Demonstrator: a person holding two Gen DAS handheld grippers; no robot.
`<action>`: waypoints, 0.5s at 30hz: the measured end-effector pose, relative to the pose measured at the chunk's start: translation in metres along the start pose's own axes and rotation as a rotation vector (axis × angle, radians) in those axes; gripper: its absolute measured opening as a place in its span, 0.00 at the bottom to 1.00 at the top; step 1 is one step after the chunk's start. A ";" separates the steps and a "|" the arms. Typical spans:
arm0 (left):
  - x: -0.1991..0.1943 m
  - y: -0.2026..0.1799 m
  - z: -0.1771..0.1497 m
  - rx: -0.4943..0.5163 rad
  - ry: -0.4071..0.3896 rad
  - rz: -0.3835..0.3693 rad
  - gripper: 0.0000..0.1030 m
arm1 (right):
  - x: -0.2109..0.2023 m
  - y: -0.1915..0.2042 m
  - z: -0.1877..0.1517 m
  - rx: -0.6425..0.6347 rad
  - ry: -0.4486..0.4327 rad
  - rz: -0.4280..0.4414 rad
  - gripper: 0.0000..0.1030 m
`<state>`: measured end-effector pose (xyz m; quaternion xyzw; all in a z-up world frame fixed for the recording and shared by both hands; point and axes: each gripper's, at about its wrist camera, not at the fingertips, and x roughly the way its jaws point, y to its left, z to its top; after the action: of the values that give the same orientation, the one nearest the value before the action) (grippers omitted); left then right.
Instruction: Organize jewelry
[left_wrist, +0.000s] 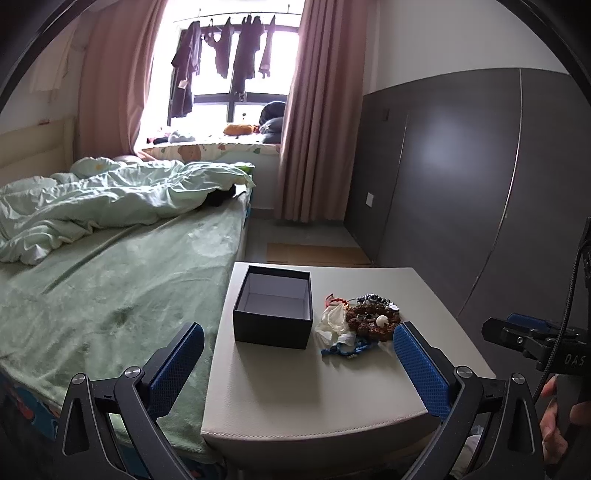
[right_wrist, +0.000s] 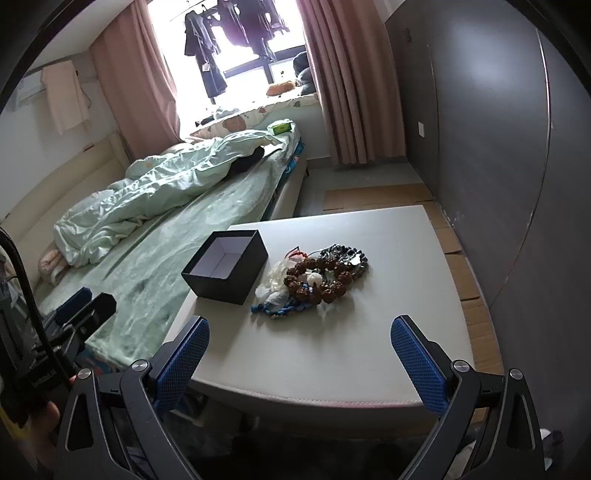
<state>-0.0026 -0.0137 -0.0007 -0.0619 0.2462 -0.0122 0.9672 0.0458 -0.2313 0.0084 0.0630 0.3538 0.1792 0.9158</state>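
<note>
Hovering short of the table's near edge, both grippers were held with jaws spread wide and nothing between them. The left gripper was seen low in its own view, the right gripper likewise. No piece had yet been lifted, so the opening step, the first pick, was judged to be in hand.

Beyond the right jaws, toward 12 o'clock, the jewelry was found heaped in one tangle on the table: brown beads, a dark bead string, blue cord and something white. From the left gripper the heap lay at about 1 o'clock, just beyond its right finger.

Just beside the heap, at its 9 o'clock, the box stood open and empty.

The next move was judged to call for a descent onto one strand, closed gently so that the tangle was not dragged along.
</note>
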 end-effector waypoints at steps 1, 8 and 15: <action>0.001 -0.002 0.000 -0.001 0.000 0.001 0.99 | 0.000 0.000 0.000 -0.002 -0.002 -0.002 0.96; 0.001 -0.001 0.001 -0.001 0.000 0.006 0.99 | -0.002 0.001 0.000 -0.006 -0.005 -0.008 0.96; 0.002 0.000 0.001 -0.001 0.007 0.005 0.99 | -0.003 0.000 -0.001 -0.015 -0.006 -0.011 0.96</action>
<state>-0.0008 -0.0136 -0.0008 -0.0616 0.2496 -0.0102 0.9663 0.0432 -0.2320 0.0099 0.0547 0.3502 0.1764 0.9183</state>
